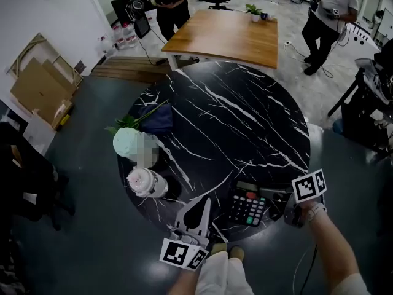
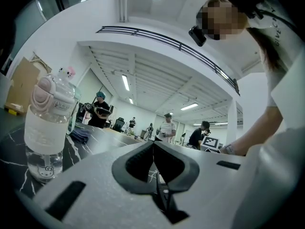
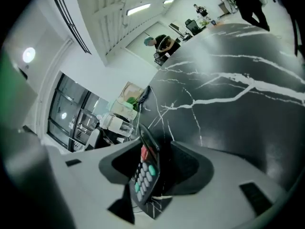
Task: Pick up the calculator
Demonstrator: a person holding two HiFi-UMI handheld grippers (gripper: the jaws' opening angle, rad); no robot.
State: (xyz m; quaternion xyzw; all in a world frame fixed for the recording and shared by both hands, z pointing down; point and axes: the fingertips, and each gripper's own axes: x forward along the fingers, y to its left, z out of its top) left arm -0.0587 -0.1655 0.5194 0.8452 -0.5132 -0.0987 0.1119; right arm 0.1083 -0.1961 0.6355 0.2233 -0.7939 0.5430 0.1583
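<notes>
The calculator (image 1: 247, 204), black with red and green keys, lies near the front edge of the round black marble table (image 1: 245, 121). My right gripper (image 1: 274, 200) reaches in from its right side. In the right gripper view the calculator (image 3: 145, 168) stands between the wide jaws of this gripper (image 3: 156, 145), and a gap shows beside the keypad, so the gripper is open. To the left of the calculator, my left gripper (image 1: 207, 203) rests low over the table edge, its jaws shut with nothing between them (image 2: 153, 144).
A clear bottle with a pink cap (image 1: 146, 183) (image 2: 47, 128) lies at the table's left rim, by a mint-green object (image 1: 128, 141) and a dark blue cloth (image 1: 158, 120). A wooden table (image 1: 227, 35) stands beyond, with people around it.
</notes>
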